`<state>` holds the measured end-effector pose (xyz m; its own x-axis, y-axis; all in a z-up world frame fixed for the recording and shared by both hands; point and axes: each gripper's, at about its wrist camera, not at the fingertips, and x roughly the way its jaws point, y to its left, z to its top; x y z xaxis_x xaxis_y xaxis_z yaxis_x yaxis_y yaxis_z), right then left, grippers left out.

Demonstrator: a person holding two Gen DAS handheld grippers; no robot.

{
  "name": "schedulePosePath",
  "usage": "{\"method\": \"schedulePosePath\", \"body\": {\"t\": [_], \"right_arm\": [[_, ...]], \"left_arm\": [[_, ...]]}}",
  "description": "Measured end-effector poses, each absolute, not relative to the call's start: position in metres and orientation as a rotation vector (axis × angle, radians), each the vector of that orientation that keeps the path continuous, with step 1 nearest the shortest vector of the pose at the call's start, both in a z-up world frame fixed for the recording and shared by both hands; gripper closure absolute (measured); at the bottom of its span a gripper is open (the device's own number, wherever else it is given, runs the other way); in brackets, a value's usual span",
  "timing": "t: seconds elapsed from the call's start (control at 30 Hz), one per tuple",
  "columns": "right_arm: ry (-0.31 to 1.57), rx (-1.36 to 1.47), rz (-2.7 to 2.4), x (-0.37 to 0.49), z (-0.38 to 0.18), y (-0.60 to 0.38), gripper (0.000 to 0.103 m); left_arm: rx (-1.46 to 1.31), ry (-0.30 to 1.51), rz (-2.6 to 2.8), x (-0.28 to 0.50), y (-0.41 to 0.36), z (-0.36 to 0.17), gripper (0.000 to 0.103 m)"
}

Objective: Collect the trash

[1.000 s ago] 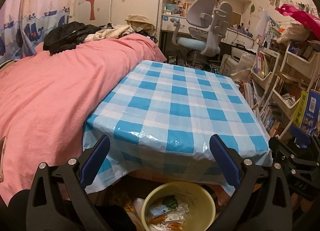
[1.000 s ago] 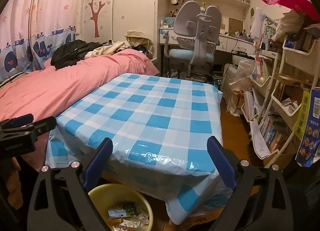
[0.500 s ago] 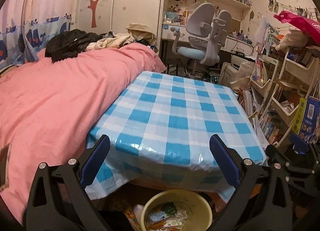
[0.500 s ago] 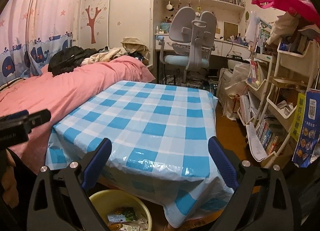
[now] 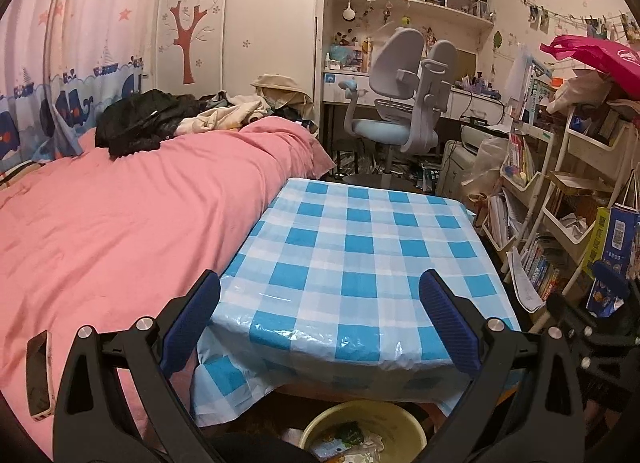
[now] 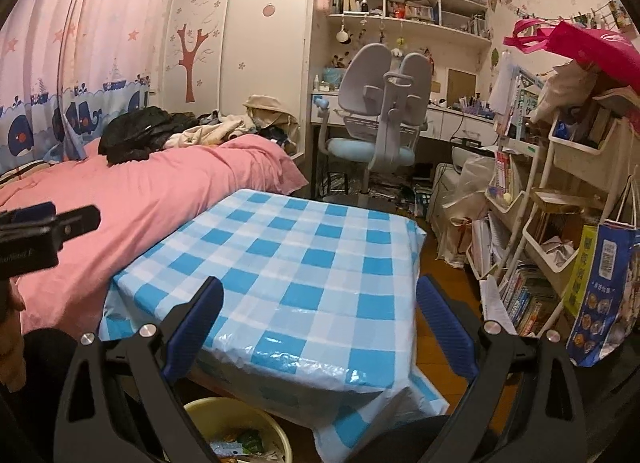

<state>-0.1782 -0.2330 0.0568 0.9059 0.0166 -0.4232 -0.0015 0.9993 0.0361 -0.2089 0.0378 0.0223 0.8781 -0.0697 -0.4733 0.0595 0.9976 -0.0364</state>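
Both jaws stand wide apart with nothing between them. Seen from the left wrist, the left gripper (image 5: 320,303) hangs above the near edge of a low table (image 5: 360,247) covered in a blue-and-white checked plastic cloth, its blue pads (image 5: 192,319) spread to either side. Below that edge, on the floor, sits a yellow bin (image 5: 362,417) with crumpled wrappers (image 5: 348,441) lying inside. A pink bed (image 5: 120,231) touches the table's left side, and a phone (image 5: 38,375) rests on the cover near the gripper. A grey desk chair (image 5: 408,103) stands well behind the table. From the right wrist, the right gripper (image 6: 320,311) is likewise spread and empty, hovering over the table's near right corner. The bin (image 6: 200,409) shows at the bottom left, partly hidden by the gripper's frame, with the wrappers (image 6: 236,443) in it. Crowded bookshelves (image 6: 532,247) line the right wall.
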Motion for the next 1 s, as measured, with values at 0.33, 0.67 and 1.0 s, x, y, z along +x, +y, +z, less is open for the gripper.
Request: {"method": "schedulePosePath", "body": {"t": [0.33,0.67,1.0], "right_arm": [[0.391,0.007,-0.052,-0.182,0.065,-0.248,0.008],[0.386,0.042,-0.073,-0.186,0.066,-0.26,0.008],[0.394,0.069,-0.049,-0.192,0.078,-0.253,0.007]], "left_arm": [[0.009,0.488,-0.096,-0.218,0.026,0.035,0.007],[0.011,0.507,-0.086,-0.217,0.022,0.044,0.007],[0.011,0.513,-0.075,-0.221,0.021,0.051,0.007]]}}
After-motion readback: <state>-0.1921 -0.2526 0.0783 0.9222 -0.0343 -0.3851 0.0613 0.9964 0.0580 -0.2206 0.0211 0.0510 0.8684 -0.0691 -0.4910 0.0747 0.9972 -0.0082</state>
